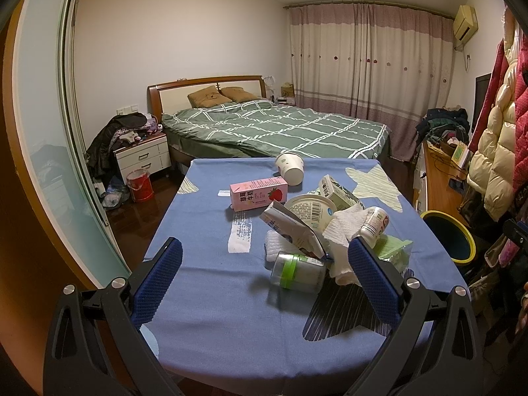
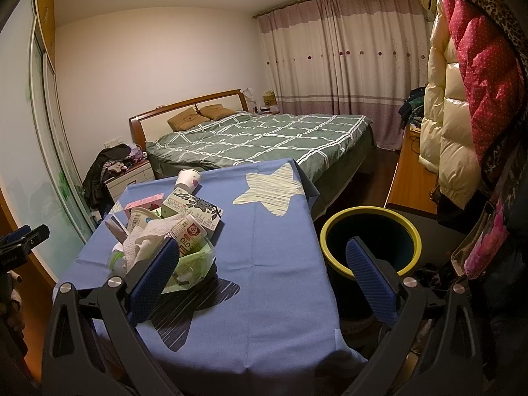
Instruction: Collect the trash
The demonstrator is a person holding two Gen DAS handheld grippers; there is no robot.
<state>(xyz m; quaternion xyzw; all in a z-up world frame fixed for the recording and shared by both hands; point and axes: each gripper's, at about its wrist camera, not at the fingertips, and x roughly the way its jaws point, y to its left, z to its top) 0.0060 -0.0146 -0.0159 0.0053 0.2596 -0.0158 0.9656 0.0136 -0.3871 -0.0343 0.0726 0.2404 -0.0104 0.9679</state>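
Trash sits heaped on the blue-covered surface (image 1: 204,323), and both of your tools are poised short of it. Start at the left of the left wrist view: your left hand-held gripper (image 1: 264,260) is spread wide with nothing between its pads, its gap framing the clear jar with the green band (image 1: 297,271), which lies on its side at the near edge of the heap. That framing suggests the jar is your easiest first pick.

Behind it, at centre frame, the grey carton (image 1: 290,227) leans on the white tub (image 1: 310,209), with the pink strawberry milk box (image 1: 259,193) apart to the upper left and a tipped paper cup (image 1: 290,167) beyond. Crumpled paper towel (image 1: 346,227) drapes over the right of the pile, so it will likely drag if you lift what lies beneath.

In the right wrist view the heap lies at left, the small yoghurt bottle (image 2: 189,236) resting above the green plastic bag (image 2: 193,265). Your right hand-held gripper (image 2: 262,260) is likewise wide open and empty. Right of it, the yellow-rimmed bin (image 2: 369,213) stands on the floor just beside the surface edge, placed for a short carry.
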